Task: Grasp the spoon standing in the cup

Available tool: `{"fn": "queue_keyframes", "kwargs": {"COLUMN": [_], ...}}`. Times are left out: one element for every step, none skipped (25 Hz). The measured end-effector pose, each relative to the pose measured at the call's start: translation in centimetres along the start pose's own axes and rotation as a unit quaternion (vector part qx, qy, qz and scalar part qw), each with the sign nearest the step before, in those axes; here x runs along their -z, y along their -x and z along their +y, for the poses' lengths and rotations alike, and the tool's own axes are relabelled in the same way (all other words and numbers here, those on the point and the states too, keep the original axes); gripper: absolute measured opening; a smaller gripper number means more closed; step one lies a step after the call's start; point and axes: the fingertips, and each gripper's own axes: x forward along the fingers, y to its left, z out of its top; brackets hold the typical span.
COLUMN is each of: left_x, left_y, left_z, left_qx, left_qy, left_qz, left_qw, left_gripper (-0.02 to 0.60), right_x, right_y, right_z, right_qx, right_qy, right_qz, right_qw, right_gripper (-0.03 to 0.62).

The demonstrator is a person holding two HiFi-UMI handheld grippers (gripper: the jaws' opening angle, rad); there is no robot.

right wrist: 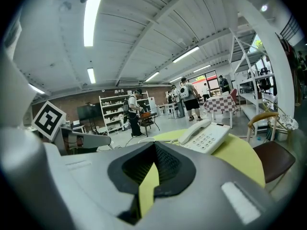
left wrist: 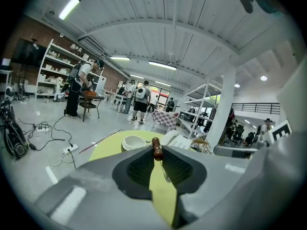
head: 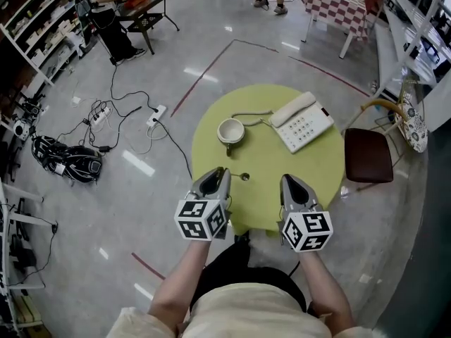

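Closest to the person, both grippers sit low over the near edge of the round yellow-green table (head: 317, 167), side by side and aimed across it. On the left gripper (head: 224, 175) the jaws are clamped at their very tips on the brown wooden handle of the spoon (left wrist: 157, 148). Its thin metal shaft hangs down through the gap between the pads, and the small bowl shows just right of the jaw tips in the head view, low over the table. So the spoon is no longer in the white cup (head: 230, 131), which stands apart, farther toward the table's middle, with nothing in it. Pinching only the end of the handle probably let the jaws take the spoon without knocking the cup's rim, though so short a hold leaves the spoon free to swing. The right gripper (head: 290, 181) has its jaws together on nothing and seems kept to the side, clear of the work. A cream telephone (head: 301, 122) lies beyond it, right of the cup
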Motion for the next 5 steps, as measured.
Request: {"fn": "queue_keyframes", "kwargs": {"left_x": [0.04, 0.08, 0.12, 0.15, 0.19], "left_y": [0.01, 0.04, 0.09, 0.15, 0.21], "left_z": [0.04, 0.09, 0.14, 0.19, 0.23], "left_qx": [0.0, 0.0, 0.0, 0.0, 0.0], "left_qy": [-0.001, -0.001, -0.002, -0.003, -0.003], "left_qz": [0.001, 0.002, 0.003, 0.004, 0.005], "left_qw": [1.0, 1.0, 1.0, 1.0, 1.0], "left_gripper": [0.055, 0.055, 0.055, 0.055, 0.055], "right_x": [-0.01, -0.01, -0.01, 0.01, 0.02], "right_y": [-0.02, -0.03, -0.03, -0.03, -0.02], "right_z": [0.01, 0.04, 0.09, 0.15, 0.21], "right_qx": [0.0, 0.0, 0.0, 0.0, 0.0], "right_qy": [0.0, 0.0, 0.0, 0.0, -0.001], "right_qz": [0.0, 0.0, 0.001, 0.001, 0.001], "right_qw": [1.0, 1.0, 1.0, 1.0, 1.0], "right_gripper": [-0.002, -0.002, -0.002, -0.002, -0.002]}}
